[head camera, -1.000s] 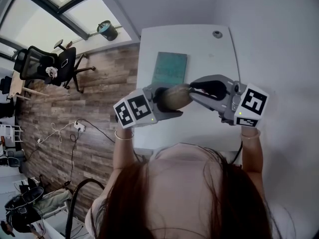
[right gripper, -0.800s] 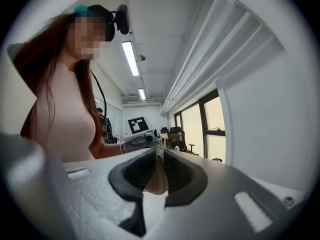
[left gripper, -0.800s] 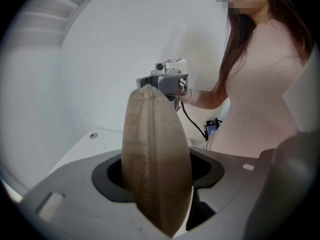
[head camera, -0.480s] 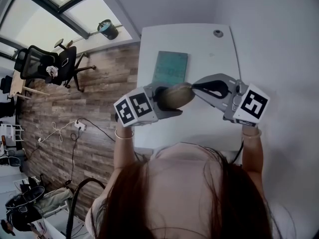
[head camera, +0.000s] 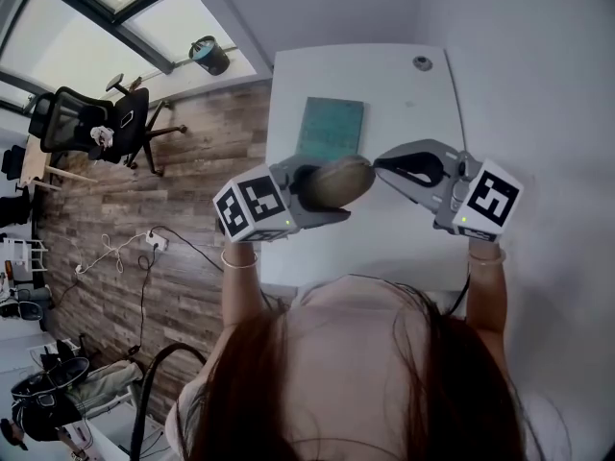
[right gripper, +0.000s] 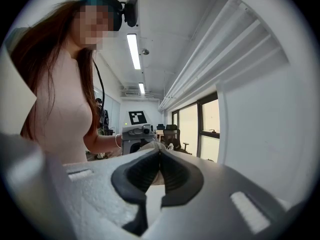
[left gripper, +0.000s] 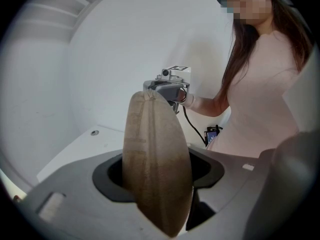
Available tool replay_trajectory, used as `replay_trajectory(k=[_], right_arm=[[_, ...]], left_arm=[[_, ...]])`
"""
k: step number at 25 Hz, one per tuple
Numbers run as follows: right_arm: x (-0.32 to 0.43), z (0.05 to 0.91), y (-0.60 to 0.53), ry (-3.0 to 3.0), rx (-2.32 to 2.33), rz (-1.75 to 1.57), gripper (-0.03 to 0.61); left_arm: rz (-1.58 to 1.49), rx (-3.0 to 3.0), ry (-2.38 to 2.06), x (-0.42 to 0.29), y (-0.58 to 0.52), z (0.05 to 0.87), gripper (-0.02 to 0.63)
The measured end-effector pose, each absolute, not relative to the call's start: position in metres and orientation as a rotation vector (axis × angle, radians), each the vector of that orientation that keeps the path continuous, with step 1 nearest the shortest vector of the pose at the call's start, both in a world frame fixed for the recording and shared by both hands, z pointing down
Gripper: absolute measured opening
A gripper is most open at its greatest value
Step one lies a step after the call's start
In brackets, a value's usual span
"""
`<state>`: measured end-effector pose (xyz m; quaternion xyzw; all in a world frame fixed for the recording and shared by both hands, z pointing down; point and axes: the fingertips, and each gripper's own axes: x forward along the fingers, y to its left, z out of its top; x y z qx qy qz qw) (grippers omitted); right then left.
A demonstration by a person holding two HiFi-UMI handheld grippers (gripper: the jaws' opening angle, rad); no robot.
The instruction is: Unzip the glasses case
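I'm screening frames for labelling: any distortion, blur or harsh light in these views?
Head view: wide-angle bending, even light, tan oval fabric glasses case sharp. Left gripper view: fisheye with black corners, the close case slightly soft. Right gripper view: fisheye too, bright ceiling strip light, foreground soft.

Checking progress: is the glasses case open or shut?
Looks shut: the glasses case shows halves meeting along its seam. Its far end, at the right tongs, cannot be told.

A white worktop (head camera: 404, 84) stands by a white wall (head camera: 538, 65). Left of the worktop are a wood floor (head camera: 192, 161), a black chair (head camera: 91, 123) and windows (head camera: 67, 27).
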<state>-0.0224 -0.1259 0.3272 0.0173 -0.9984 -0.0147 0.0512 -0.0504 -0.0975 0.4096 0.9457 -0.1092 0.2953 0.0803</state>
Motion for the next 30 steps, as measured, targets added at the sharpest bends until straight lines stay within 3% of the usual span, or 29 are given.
replay_trajectory(k=[30], right_arm=[[-0.017,0.333,-0.127,-3.096,0.057,0.123,0.005]], left_arm=[[0.421,2.846,-0.293,-0.051,-0.093,0.376,0.291]])
